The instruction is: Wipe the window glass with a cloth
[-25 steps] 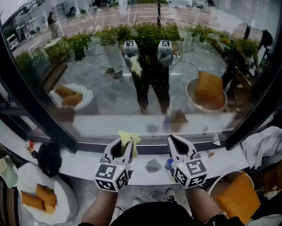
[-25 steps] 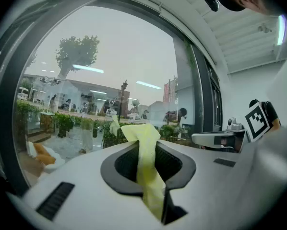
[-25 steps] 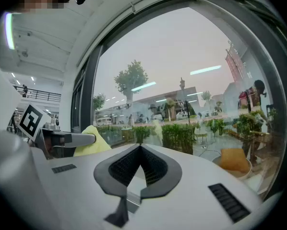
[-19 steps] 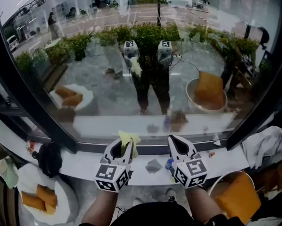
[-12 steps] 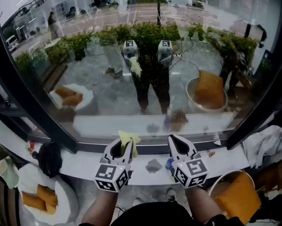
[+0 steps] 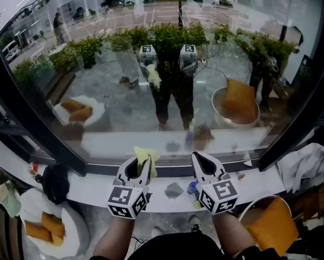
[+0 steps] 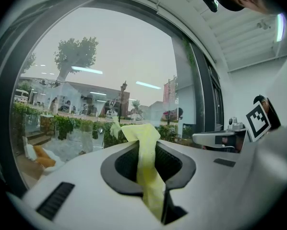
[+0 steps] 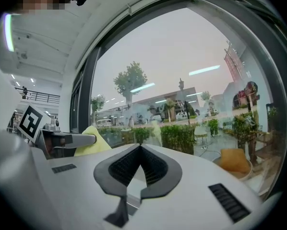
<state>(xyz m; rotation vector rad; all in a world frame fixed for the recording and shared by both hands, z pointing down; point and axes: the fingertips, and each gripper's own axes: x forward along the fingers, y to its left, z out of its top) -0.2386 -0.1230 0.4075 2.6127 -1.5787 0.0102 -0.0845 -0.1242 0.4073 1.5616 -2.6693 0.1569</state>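
Note:
The window glass [image 6: 167,75] fills the view ahead, with the reflection of both grippers in it. My left gripper [image 6: 143,166] is held low before the glass, just above the sill, shut on a yellow cloth [image 6: 144,156] that sticks out past its tips. In the left gripper view the cloth [image 7: 146,162] runs as a strip between the jaws of the left gripper [image 7: 142,145]. My right gripper [image 6: 200,160] hangs beside it, shut with nothing in it. In the right gripper view the right gripper [image 8: 140,148] has its jaws closed together, and the cloth [image 8: 93,140] shows at left.
A white sill [image 6: 91,188] runs below the dark window frame [image 6: 59,145]. On it lie a small grey scrap [image 6: 174,189] and a small blue-capped bottle [image 6: 192,187]. A white rag [image 6: 305,164] lies at right, a black object [image 6: 56,180] at left. Round seats with orange cushions [image 6: 43,229] stand below.
Both grippers hold almost the same place, shifted only slightly left and up in the picture. The yellow cloth stays in the left gripper.

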